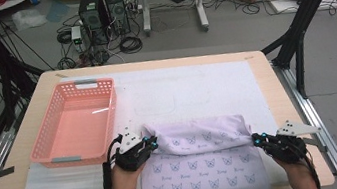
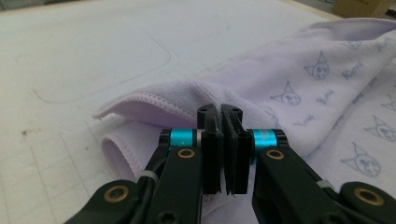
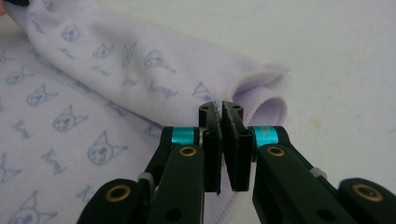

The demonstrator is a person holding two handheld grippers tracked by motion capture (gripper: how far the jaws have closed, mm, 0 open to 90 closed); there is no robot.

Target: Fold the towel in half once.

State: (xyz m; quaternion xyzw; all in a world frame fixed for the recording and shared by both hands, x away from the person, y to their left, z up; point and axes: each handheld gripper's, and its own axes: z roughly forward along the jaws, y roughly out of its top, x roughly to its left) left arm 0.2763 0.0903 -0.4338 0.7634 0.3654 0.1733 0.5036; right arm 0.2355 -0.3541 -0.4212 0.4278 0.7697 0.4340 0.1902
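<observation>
The table (image 1: 280,108) carries everything here, under a white mat (image 1: 196,88), and the towel is the landmark to steer by. That lilac towel (image 1: 202,163), printed with little cat faces, lies at the near edge in front of the person, its far edge rolled back over itself into a soft ridge. To me this looks like a fold in progress, the far half being brought toward the near hem.

Left of the towel and a bit farther back sits the pink basket (image 1: 77,121), empty, probably the place for the towel once folded.

At the towel's left end of that ridge is the left gripper (image 1: 151,141). From the left gripper view its jaws are closed together with towel cloth (image 2: 154,109) bunched right at the tips; it looks pinched on the corner, which keeps that end of the fold taut.

At the right end of the ridge, the right gripper (image 1: 257,138) mirrors it: jaws pressed shut at the curled hem (image 3: 261,95), apparently nipping it. Two corners held level keeps the fold straight.
</observation>
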